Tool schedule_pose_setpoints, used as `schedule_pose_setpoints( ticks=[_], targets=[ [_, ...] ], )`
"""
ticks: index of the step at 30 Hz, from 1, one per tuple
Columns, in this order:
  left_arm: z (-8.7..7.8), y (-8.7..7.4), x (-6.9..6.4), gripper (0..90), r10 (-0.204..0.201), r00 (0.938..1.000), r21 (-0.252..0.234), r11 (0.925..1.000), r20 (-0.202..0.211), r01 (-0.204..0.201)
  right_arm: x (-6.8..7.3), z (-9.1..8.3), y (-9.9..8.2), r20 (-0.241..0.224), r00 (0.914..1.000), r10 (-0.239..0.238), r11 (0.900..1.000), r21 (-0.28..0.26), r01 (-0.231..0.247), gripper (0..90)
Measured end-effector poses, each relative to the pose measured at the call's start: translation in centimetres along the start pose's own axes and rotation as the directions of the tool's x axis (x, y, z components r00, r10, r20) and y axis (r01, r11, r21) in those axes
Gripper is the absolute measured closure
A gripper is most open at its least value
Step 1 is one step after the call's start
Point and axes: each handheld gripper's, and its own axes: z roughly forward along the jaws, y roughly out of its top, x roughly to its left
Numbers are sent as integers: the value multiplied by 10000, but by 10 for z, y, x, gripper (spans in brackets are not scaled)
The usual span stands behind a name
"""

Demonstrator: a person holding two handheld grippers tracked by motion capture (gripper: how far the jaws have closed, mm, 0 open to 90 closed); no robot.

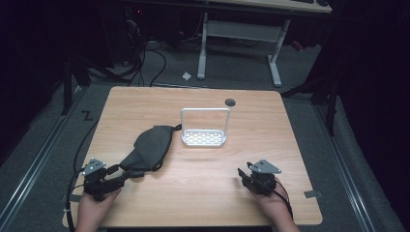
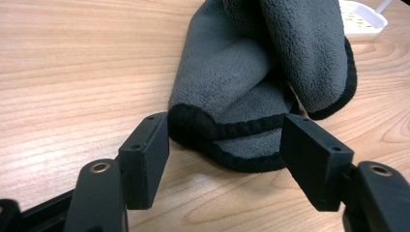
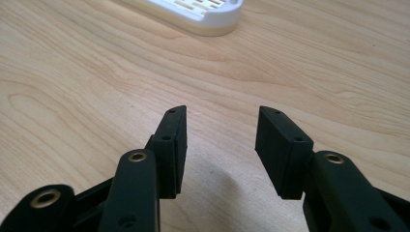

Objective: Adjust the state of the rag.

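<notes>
Fleece cloth (image 1: pixel 147 146), dark grey with a black bound hem, lies crumpled left of centre in the high view, running from mid-frame down toward the lower left. Judged light, limp and non-fragile; it will sag and drape when lifted, and a grip on one layer may let the folds slide apart. The nap should give the pads decent friction. Best hold looks like the thick black hem at the near end, where two layers stack.

Left gripper (image 1: pixel 126 175) sits at lower left of the high view, pointing up-right at the cloth's near end. In the left gripper view the hem (image 2: pixel 225 140) lies between the two jaws, at lower centre of frame. The jaws stand wide, one on each side; the left pad looks to be just at the hem's edge, the right pad has a small gap. Nothing is gripped yet.

Right gripper (image 1: pixel 243 178) is at lower right of the high view, well apart from the cloth, jaws parted and empty over bare table (image 3: pixel 96 72).

White rack (image 1: pixel 204 137) stands just right of the cloth's far end, near frame centre.
</notes>
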Motion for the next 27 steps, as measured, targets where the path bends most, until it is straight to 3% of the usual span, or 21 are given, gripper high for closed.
schedule_pose_setpoints(
  ticks=[4, 14, 22, 27],
  targets=[
    [1, 0, 3, 350, -137, 9998, 1, 9999, 136, 137, 0, -1, -1, -217, 9994, 281, 9996, 48, -280, 529],
    [-4, -1, 5, 341, -126, 9996, -137, 9998, 252, 130, 5, 2, 3, -224, 9995, 220, 9998, -32, -221, 508],
    [-8, 5, 3, 314, -299, 9983, -549, 9980, 496, 326, 3, 4, 1, -291, 9991, 322, 9995, 25, -321, 498],
    [-6, 20, -6, 296, 94, 9979, -631, 9980, 641, -53, 3, 2, 1, -340, 9986, 396, 9992, 16, -396, 490]
  ],
)
